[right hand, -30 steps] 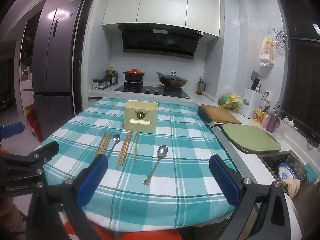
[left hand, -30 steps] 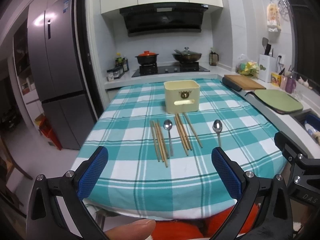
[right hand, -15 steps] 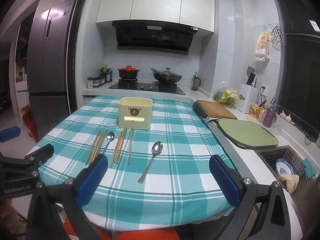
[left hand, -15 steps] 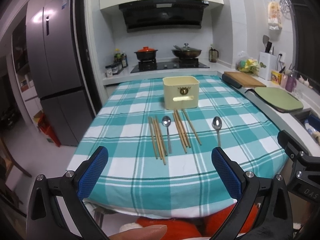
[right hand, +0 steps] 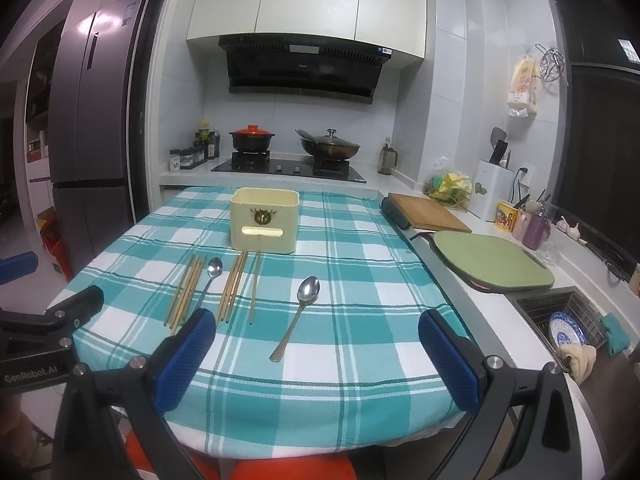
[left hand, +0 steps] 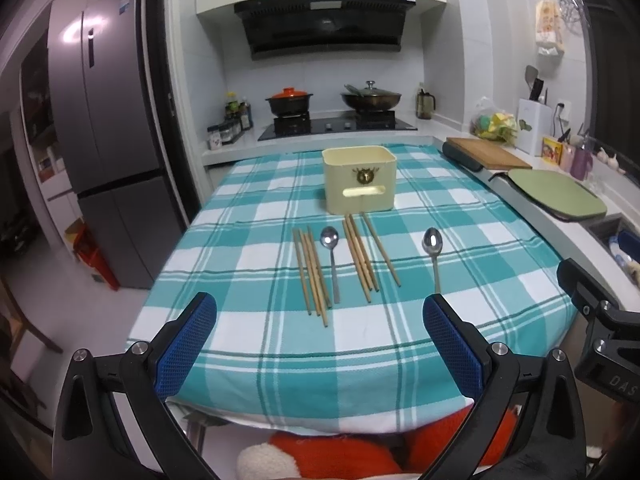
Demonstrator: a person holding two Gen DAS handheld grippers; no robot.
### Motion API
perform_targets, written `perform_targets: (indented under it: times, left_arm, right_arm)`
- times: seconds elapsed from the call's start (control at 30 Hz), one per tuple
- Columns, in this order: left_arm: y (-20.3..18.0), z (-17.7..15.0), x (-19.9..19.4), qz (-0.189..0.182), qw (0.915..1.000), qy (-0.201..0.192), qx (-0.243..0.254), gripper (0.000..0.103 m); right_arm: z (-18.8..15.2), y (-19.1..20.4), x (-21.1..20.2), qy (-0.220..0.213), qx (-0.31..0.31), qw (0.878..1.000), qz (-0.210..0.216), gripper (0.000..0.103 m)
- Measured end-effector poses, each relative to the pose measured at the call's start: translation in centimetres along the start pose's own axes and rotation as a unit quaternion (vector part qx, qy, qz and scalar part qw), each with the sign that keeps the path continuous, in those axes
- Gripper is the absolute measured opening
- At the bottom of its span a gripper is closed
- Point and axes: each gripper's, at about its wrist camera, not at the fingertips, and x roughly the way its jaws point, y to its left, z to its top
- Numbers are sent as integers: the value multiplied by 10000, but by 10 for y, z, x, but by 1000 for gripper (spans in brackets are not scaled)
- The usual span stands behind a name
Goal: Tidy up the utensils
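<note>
Left wrist view, stock at hand: one cream utensil holder (left hand: 359, 180), upright on the checked tablecloth (left hand: 248, 336) of the bench, open top, nothing visible above its rim; interior contents cannot be told. Loose items, all lying flat on the cloth in front of the holder: left chopstick bundle (left hand: 312, 276); left spoon (left hand: 331, 258), just beside that bundle; middle chopstick bundle (left hand: 360, 258), far ends almost at the holder's base; single chopstick (left hand: 381, 249), slightly splayed to the right of that bundle; right spoon (left hand: 433, 256), set well apart from the rest. Orientation: every piece has its long axis running from the near bench edge toward the holder; both spoons lie bowl-end toward the holder, handle toward the near edge. From the right wrist view the right spoon (right hand: 298, 316) reads as angled, handle swung left and nearer the edge. Left gripper (left hand: 320, 344): jaws spread wide, holding nothing, hovering at the near edge. Right gripper (right hand: 316, 354): likewise spread wide and empty, the right spoon lying between its fingers in view. Progress, as judged: nothing collected; all chopsticks and both spoons remain to be placed in the holder.
</note>
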Motion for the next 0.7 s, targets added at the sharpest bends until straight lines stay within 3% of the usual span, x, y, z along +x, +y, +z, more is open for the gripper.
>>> perform_targets:
  times: [0.7]
  left_arm:
    - [-4,-1,6,-34,10000,62,20,103]
  right_arm:
    - [-3,-3,6,74,8,10000,-43,103]
